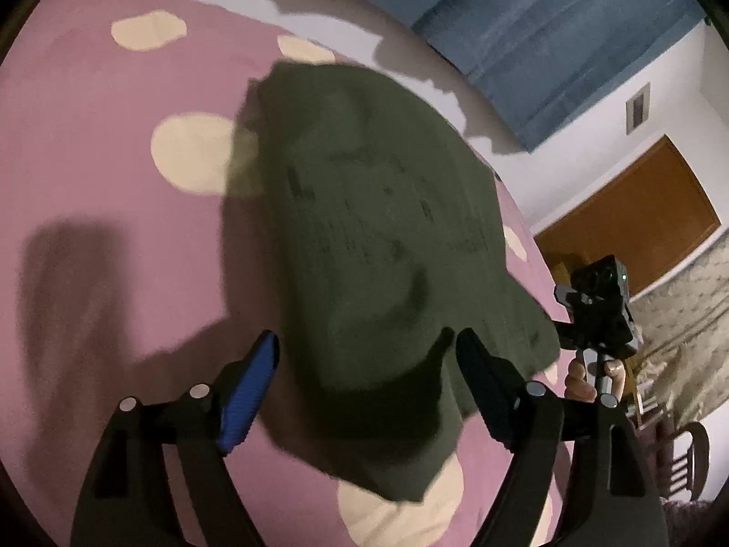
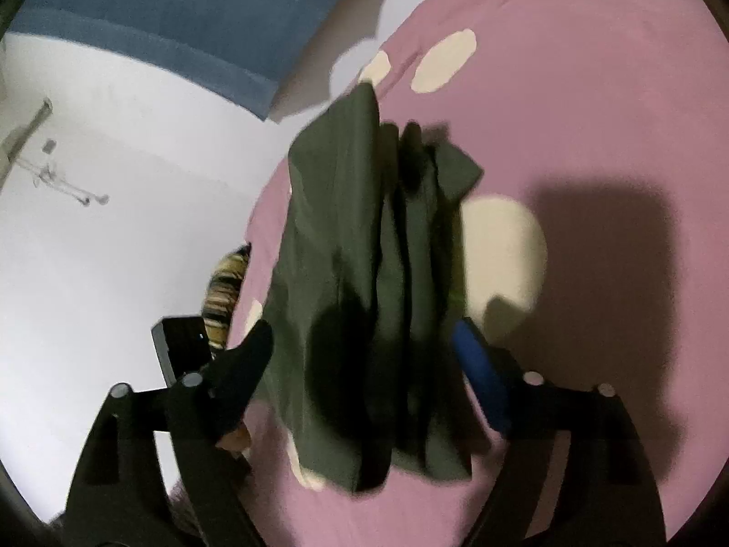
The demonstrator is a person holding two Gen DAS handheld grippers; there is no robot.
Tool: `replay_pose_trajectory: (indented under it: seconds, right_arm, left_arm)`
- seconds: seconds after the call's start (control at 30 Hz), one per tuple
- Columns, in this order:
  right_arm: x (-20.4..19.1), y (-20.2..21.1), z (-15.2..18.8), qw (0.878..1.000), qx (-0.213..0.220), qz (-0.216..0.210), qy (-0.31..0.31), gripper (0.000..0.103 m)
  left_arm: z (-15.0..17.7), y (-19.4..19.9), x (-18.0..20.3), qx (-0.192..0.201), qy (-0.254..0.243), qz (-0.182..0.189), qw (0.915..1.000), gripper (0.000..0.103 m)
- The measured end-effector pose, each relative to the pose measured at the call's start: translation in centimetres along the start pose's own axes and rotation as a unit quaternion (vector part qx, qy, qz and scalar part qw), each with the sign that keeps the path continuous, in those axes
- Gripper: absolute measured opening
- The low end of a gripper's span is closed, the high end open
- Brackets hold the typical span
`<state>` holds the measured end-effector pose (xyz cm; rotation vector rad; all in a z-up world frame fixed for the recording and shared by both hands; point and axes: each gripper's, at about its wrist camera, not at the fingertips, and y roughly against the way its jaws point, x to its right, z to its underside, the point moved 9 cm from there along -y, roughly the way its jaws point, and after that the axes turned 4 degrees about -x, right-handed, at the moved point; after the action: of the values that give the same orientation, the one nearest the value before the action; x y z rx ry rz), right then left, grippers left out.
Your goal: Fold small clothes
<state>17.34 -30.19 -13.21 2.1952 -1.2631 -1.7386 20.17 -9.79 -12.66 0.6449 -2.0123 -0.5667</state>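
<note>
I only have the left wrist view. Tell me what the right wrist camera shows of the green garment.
Observer: The green garment lies in several lengthwise folds on the pink bedspread.
Operator: Report the right gripper's jaws.
Observer: The right gripper is open; its pads stand either side of the garment's near end without pressing it.
Operator: Say what lies beyond the bed's edge on that side.
Observer: A striped yellow-and-dark fabric shows beside the bed, against a white wall.
</note>
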Motion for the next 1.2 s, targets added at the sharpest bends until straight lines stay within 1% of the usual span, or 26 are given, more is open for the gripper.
replay_pose_trajectory:
  seconds: [0.1, 0.17, 0.2, 0.23, 0.27, 0.3, 0.33, 0.37, 0.4, 0.43, 0.47, 0.53, 0.57, 0.6, 0.67, 0.73, 0.77, 0.83, 0.9, 0.93, 0.97, 1.0, 1.03, 1.1, 1.17, 1.2]
  right_arm:
    - [0.6, -0.5, 1.6, 0.999, -0.012, 0.033, 0.014, 0.086]
    - [1.8, -1.4, 2.3, 0.998, -0.023, 0.056, 0.007, 0.087]
    - [1.7, -2.1, 2.2, 0.998, -0.023, 0.053, 0.0, 0.087]
    - [1.7, -2.1, 2.2, 0.999, -0.014, 0.049, 0.001, 0.087]
    - [1.5, -2.4, 2.3, 0.999, -0.017, 0.05, 0.007, 0.075]
    - [1.1, -2.7, 2.5, 0.999, -0.028, 0.035, 0.006, 0.037]
    - [0.6, -3.2, 2.8, 0.999, -0.046, -0.001, -0.013, 0.032]
    - [0.4, -3.5, 2.7, 0.998, -0.049, -0.014, -0.034, 0.028]
    - [0.0, -3.5, 2.6, 0.998, -0.048, -0.01, -0.025, 0.025]
    - [-0.4, -3.3, 2.4, 0.999, -0.046, -0.006, -0.016, 0.024]
    - [-1.2, -2.8, 2.2, 0.999, -0.038, -0.008, -0.01, 0.023]
    - [-2.2, -2.0, 2.0, 0.999, -0.028, -0.027, -0.011, 0.023]
    - [-2.6, -1.7, 2.1, 0.999, -0.028, -0.039, -0.01, 0.023]
    - [-2.6, -1.6, 2.3, 0.998, -0.03, -0.045, -0.009, 0.023]
    - [-2.1, -2.1, 3.2, 0.998, -0.043, -0.049, -0.012, 0.023]
    - [-0.9, -2.9, 3.6, 0.998, -0.054, -0.037, -0.012, 0.023]
    - [-0.3, -3.4, 4.0, 0.997, -0.058, -0.041, -0.021, 0.023]
    - [0.0, -3.7, 4.2, 0.996, -0.06, -0.06, -0.031, 0.029]
    - [-0.3, -3.3, 4.1, 0.996, -0.059, -0.066, -0.033, 0.042]
    - [-0.4, -3.1, 3.9, 0.996, -0.059, -0.063, -0.029, 0.047]
    - [-0.8, -2.6, 3.7, 0.997, -0.056, -0.057, -0.018, 0.059]
    - [-1.1, -2.1, 3.6, 0.997, -0.049, -0.057, -0.01, 0.071]
    - [-1.5, -1.4, 3.2, 0.997, -0.04, -0.06, -0.003, 0.074]
    - [-1.7, -0.3, 1.4, 0.997, -0.024, -0.067, 0.01, 0.08]
    - [-1.4, -0.3, -0.7, 0.998, -0.01, -0.062, 0.009, 0.084]
    - [-1.2, -0.8, -1.7, 0.998, -0.007, -0.062, 0.004, 0.084]
  left_arm:
    - [1.1, -1.3, 0.4, -0.024, 0.007, 0.022, 0.9995, 0.08]
    - [1.5, -2.5, 0.5, -0.042, 0.015, 0.031, 0.9985, 0.08]
    - [1.8, -3.2, 0.5, -0.052, 0.013, 0.028, 0.9982, 0.072]
    - [1.9, -3.4, 0.5, -0.052, 0.007, 0.02, 0.9984, 0.069]
    - [1.9, -3.4, 0.5, -0.049, 0.0, 0.013, 0.9987, 0.063]
    - [1.8, -3.1, 0.7, -0.046, -0.006, 0.009, 0.9989, 0.058]
    - [1.6, -2.8, 0.8, -0.043, -0.009, 0.005, 0.999, 0.055]
    - [1.4, -2.6, 1.0, -0.042, -0.012, 0.002, 0.999, 0.051]
    - [1.2, -2.3, 1.3, -0.042, -0.011, -0.001, 0.9991, 0.049]
    - [1.0, -2.1, 1.5, -0.041, -0.01, -0.004, 0.9991, 0.047]
    - [0.6, -1.7, 1.7, -0.037, -0.006, -0.006, 0.9993, 0.047]
    - [0.0, -0.8, 2.3, -0.022, 0.006, 0.002, 0.9997, 0.047]
    - [-0.1, -0.1, 2.7, -0.014, 0.014, 0.011, 0.9997, 0.047]
    - [0.0, 0.1, 2.8, -0.013, 0.014, 0.012, 0.9997, 0.047]
    - [0.8, -0.3, 2.4, -0.016, 0.01, 0.003, 0.9998, 0.047]
    - [1.8, -1.5, 1.7, -0.027, 0.0, -0.014, 0.9995, 0.047]
    - [2.2, -1.9, 1.3, -0.029, 0.0, -0.018, 0.9994, 0.047]
    - [2.6, -2.0, 0.7, -0.025, 0.005, -0.009, 0.9996, 0.051]
    - [2.6, -1.3, 0.8, -0.021, 0.002, 0.001, 0.9998, 0.054]
    - [2.7, -0.8, 1.0, -0.021, -0.004, 0.0, 0.9998, 0.057]
    - [2.8, -0.1, 1.0, -0.021, -0.017, -0.001, 0.9996, 0.059]
    - [3.0, 0.5, 1.1, -0.018, -0.026, 0.0, 0.9995, 0.064]
    - [2.9, 1.3, 1.1, -0.012, -0.034, 0.002, 0.9994, 0.07]
    - [2.1, 3.3, 1.2, 0.014, -0.047, 0.015, 0.9987, 0.077]
    - [0.5, 4.4, 0.7, 0.034, -0.052, 0.017, 0.9979, 0.079]
    - [-1.0, 4.4, 0.3, 0.042, -0.055, 0.007, 0.9976, 0.079]
